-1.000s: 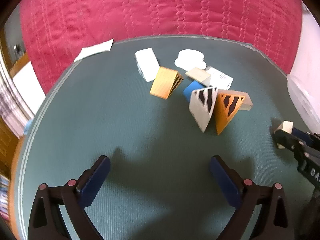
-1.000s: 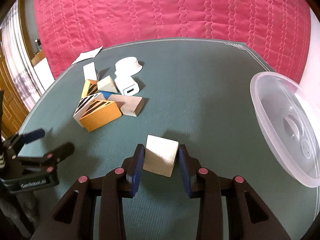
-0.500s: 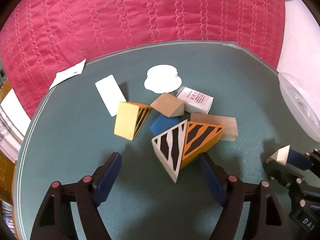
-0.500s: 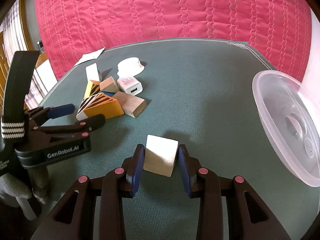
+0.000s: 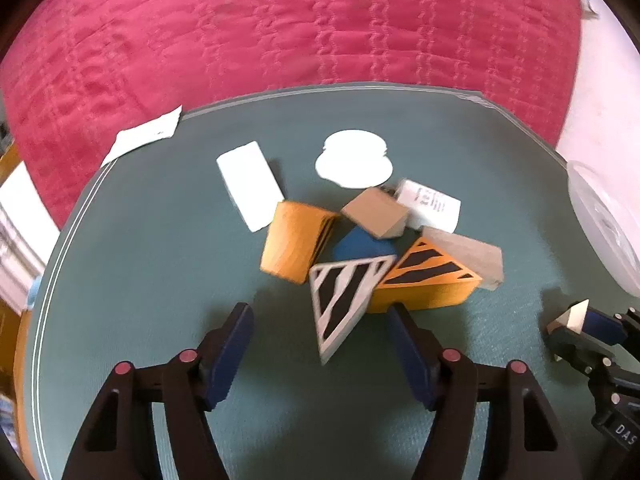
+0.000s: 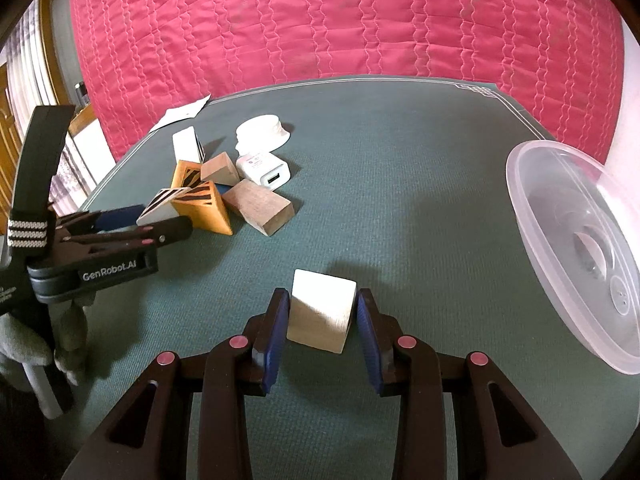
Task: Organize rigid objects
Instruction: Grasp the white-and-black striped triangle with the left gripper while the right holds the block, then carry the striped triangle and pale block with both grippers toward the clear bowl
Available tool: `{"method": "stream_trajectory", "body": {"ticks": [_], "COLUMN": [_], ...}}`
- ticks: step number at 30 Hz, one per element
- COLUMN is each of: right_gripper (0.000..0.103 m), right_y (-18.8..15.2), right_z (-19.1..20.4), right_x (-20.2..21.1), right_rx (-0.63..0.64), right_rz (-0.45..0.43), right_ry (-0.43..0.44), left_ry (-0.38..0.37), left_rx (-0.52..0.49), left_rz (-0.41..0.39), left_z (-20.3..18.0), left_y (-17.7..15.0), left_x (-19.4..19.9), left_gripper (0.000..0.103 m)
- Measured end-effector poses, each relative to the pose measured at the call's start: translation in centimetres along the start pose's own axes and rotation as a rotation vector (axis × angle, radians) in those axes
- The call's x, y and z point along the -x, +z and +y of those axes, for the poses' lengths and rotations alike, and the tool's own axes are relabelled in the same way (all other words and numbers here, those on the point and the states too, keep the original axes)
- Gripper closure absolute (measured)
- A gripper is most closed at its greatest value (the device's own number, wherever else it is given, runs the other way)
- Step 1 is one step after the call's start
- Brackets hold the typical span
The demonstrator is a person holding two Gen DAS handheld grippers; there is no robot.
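Closing left gripper (image 6: 160,222) (marked "GenRobot.AI") reached striped wedge (image 5: 344,300).

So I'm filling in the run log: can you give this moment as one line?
left tool: closing round striped wedge, not gripping | right tool: shut on wooden cube | clear bowl: empty

surface (image 6: 400,200) teal-green | quilt (image 6: 340,20) magenta-pink, stitched | wedge (image 5: 344,300) white, black stripes | wedge (image 5: 428,280) orange, black stripes | cube (image 6: 320,312) pale wood | bowl (image 6: 576,248) clear | claw pads (image 6: 276,336) blue
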State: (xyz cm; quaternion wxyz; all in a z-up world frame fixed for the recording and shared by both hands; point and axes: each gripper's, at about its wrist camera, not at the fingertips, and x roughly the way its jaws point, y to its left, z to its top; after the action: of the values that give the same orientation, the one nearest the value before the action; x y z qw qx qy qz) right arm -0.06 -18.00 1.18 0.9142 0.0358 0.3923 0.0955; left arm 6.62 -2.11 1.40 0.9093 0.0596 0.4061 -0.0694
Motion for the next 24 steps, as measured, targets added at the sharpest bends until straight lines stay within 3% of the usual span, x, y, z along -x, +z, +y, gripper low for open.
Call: {"method": "stream_trajectory", "body": {"ticks": [2, 4, 8, 17, 24], "right_gripper": [0.067, 0.067, 0.067, 0.067, 0.068], "right_y": [0.0, 0.0, 0.0, 0.0, 0.0], "right_z": [0.0, 0.0, 0.0, 0.0, -0.1], "right_x": [0.0, 0.0, 0.0, 0.0, 0.2], "right_rx": [0.0, 0.0, 0.0, 0.0, -0.02], "right_rz": [0.0, 0.0, -0.001, 0.0, -0.01], "right_ry": [0.0, 0.0, 0.0, 0.001, 0.025], "left_ry": [-0.004, 0.0, -0.042, -0.063, -0.005], "left_rx": [-0.034, -0.042, 0.0, 0.06, 0.117], "left_rz": [-0.02, -0.018, -0.013, -0.052, -0.064], "left_z": [-0.4, -0.4, 0.3, 0.8, 0.8], "left_y": [0.5, 0.7, 0.7, -0.9, -2.7], "left_x": [-0.1, -0.4, -0.8, 1.2, 3.0], "left_gripper": [0.033, 0.049, 0.067, 0.069, 0.069]}}
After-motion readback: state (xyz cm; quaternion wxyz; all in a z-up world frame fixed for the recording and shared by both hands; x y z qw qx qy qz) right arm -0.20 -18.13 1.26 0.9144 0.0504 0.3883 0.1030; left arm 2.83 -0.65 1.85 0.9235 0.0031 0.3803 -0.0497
